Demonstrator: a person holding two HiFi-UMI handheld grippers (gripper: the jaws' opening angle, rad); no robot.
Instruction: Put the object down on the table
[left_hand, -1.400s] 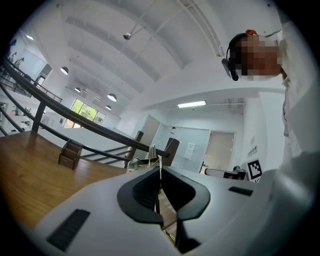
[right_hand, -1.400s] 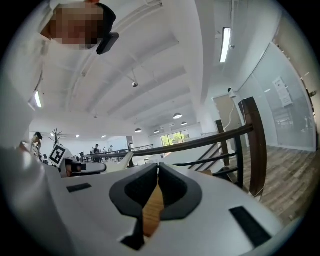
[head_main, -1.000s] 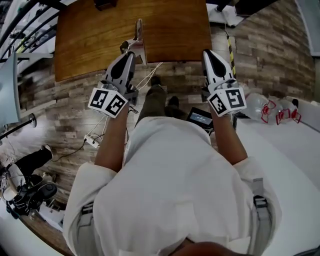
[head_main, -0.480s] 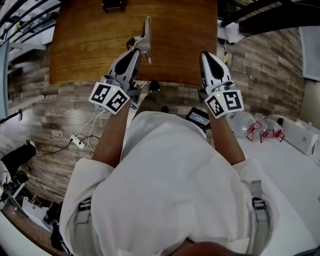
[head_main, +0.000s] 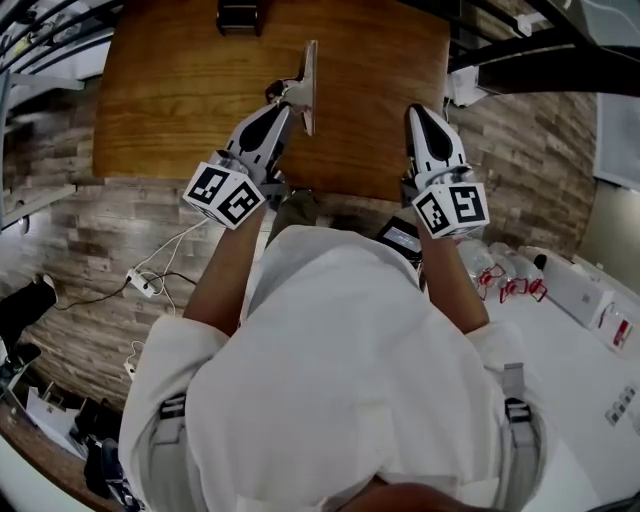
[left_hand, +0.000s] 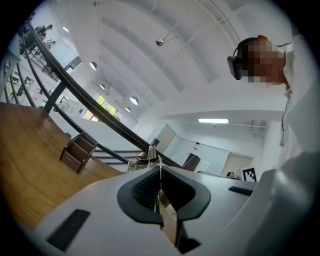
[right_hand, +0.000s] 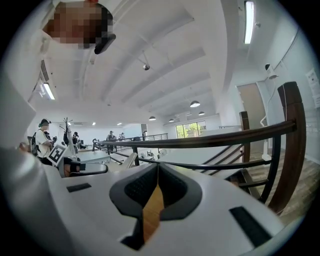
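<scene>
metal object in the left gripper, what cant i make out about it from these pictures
- What it is: the head view shows the metal object only as a thin edge-on strip, and in the left gripper view the left gripper itself covers most of it.
- Whether it touches the wooden table: the head view looks from above, so any gap under it cannot be read.

left arm (head_main: 222, 270): bare forearm stretched forward | left gripper (head_main: 283, 102): points forward and a little to the right, jaws clamped on metal piece (head_main: 309, 75) | right arm (head_main: 447, 275): bare forearm stretched forward | right gripper (head_main: 418, 112): points forward, jaws pressed together, nothing between them | grippers: roughly level, apart
</scene>
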